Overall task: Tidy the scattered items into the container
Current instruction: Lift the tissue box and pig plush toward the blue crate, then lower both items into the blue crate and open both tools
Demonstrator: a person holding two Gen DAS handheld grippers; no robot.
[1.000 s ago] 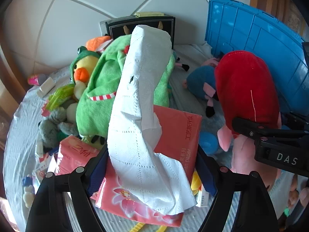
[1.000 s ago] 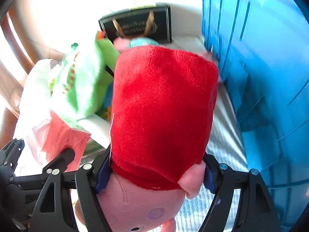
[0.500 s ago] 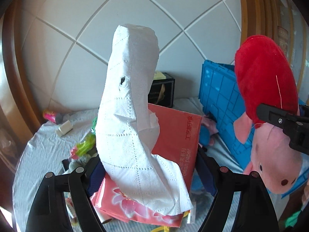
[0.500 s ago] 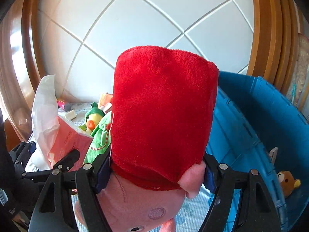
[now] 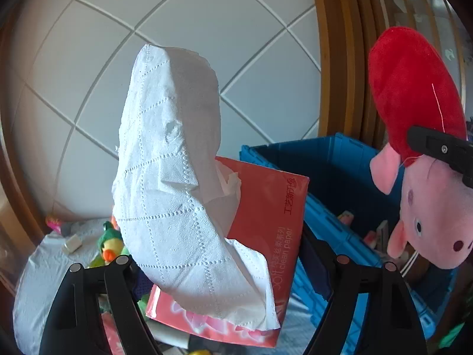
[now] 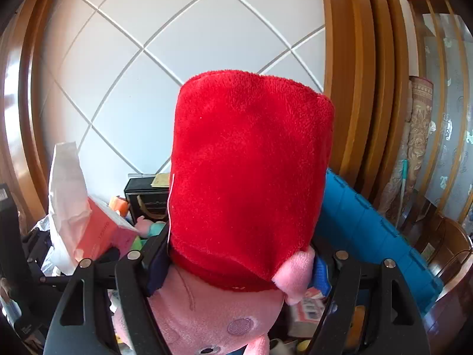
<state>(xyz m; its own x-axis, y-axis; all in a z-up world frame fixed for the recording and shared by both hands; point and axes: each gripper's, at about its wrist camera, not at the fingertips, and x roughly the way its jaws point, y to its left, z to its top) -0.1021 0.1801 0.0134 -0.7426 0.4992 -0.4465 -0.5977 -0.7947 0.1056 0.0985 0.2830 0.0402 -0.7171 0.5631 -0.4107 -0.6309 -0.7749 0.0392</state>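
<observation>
The blue crate (image 5: 340, 216), a ribbed hard-plastic bin with its lid tipped up behind, sits low on the right, and both loads are held high near it, I'd guess so they clear the rim before being dropped in. A few small things already lie at its bottom.

Next in size is the pig plush (image 6: 251, 183), soft pink pile with a fuzzy red dress. The right gripper (image 6: 236, 266) has its jaws closed on the toy at the waist, head hanging toward the camera (in the left view it hangs upside down above the crate's opening).

The tissue pack (image 5: 266, 224), a slick red plastic-wrapped block, is pinched flat-side between the jaws of the left gripper (image 5: 224, 269), held above the desk beside the crate. One embossed white tissue (image 5: 174, 153) stands loosely out of its slot, limp and likely to flutter or pull free.

Smallest, down on the pale cloth of the desk (image 5: 35, 272): a green-hooded duck plush (image 5: 110, 244) and a little white block (image 5: 71, 242), still waiting.
</observation>
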